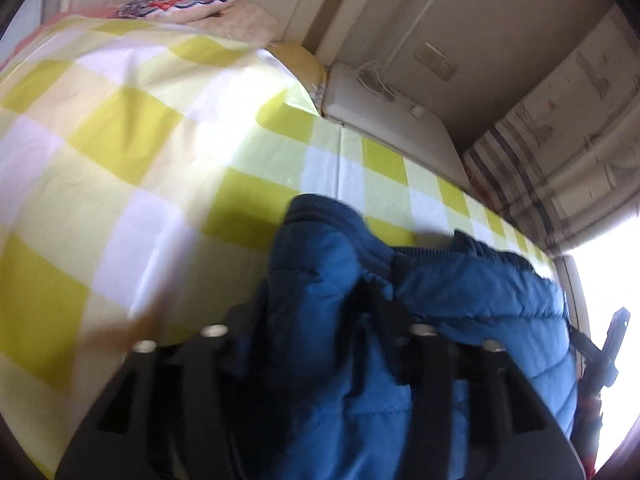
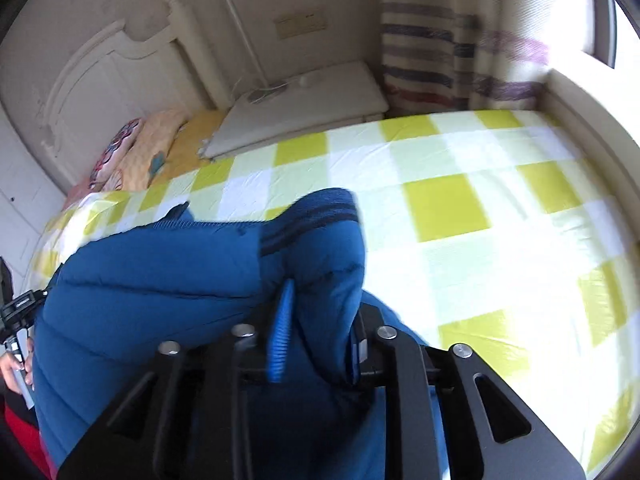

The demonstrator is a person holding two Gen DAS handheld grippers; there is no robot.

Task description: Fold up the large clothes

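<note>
Blue puffer jacket [image 1: 472,300] bunched over both tools on the checked bedsheet [image 1: 120,160] — not yet a flat fold. Left gripper [image 1: 316,344]: padding fills its spread jaws; grip unclear. Right gripper [image 2: 320,344] pinches a sleeve fold. Judged early; smoothing and final folds remain.

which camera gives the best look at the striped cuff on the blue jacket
The right wrist view. There the striped cuff sits sharp above the right gripper, its dark bands clear against the checked sheet. In the left wrist view the blue jacket is motion-blurred and no stripes can be made out.
</note>
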